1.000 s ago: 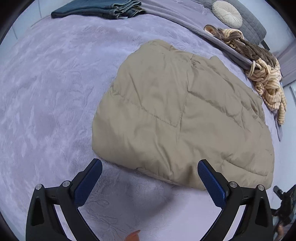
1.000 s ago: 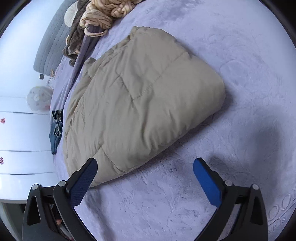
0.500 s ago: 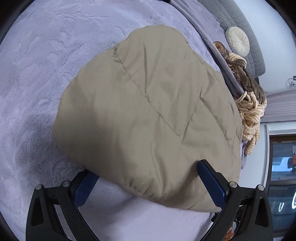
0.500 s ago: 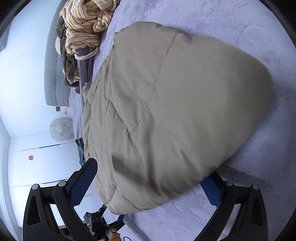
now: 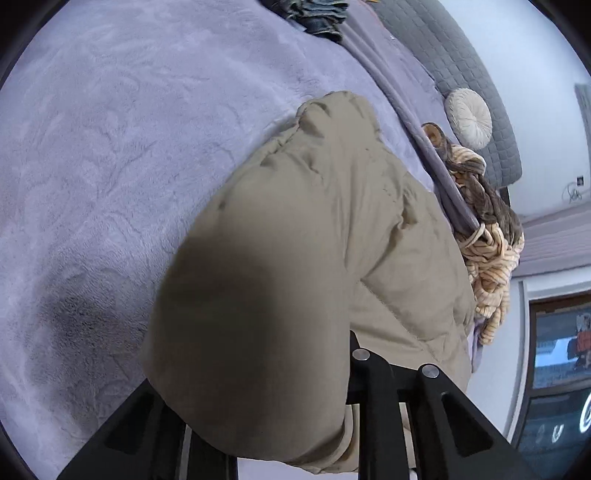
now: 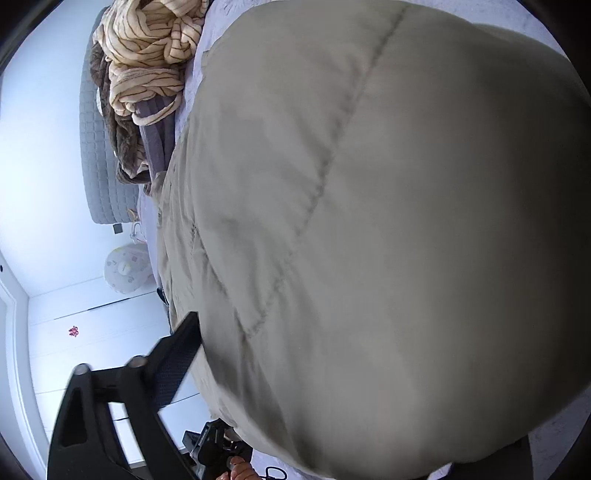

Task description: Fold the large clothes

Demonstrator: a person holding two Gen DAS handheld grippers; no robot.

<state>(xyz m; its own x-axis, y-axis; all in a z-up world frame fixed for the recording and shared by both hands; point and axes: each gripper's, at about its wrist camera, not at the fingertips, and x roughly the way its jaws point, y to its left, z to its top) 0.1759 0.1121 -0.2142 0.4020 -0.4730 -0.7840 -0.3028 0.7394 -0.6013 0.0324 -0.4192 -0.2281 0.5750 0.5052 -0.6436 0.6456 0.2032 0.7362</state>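
Note:
A folded beige puffy coat [image 5: 303, 236] lies on the lavender bedspread [image 5: 110, 155]. In the left wrist view its near edge bulges between the black finger frames, which have closed in on it; the left gripper [image 5: 266, 369] is shut on the coat's edge and the pads are hidden by fabric. In the right wrist view the coat [image 6: 388, 221] fills most of the frame. The right gripper [image 6: 332, 387] is pushed into the coat's edge; only its left finger [image 6: 173, 365] shows, pressed against the fabric, and the other finger is hidden.
A heap of striped cream and brown clothes [image 5: 487, 243] lies by the grey quilted headboard [image 5: 461, 62], with a round white cushion [image 5: 469, 118]. Folded jeans [image 5: 317, 14] sit at the far edge. White wardrobe doors [image 6: 74, 332] stand beyond the bed.
Both grippers moved forward from the open bedspread into the coat's near edge and closed on it. The coat's edge now bulges up between the fingers, hiding the blue pads.

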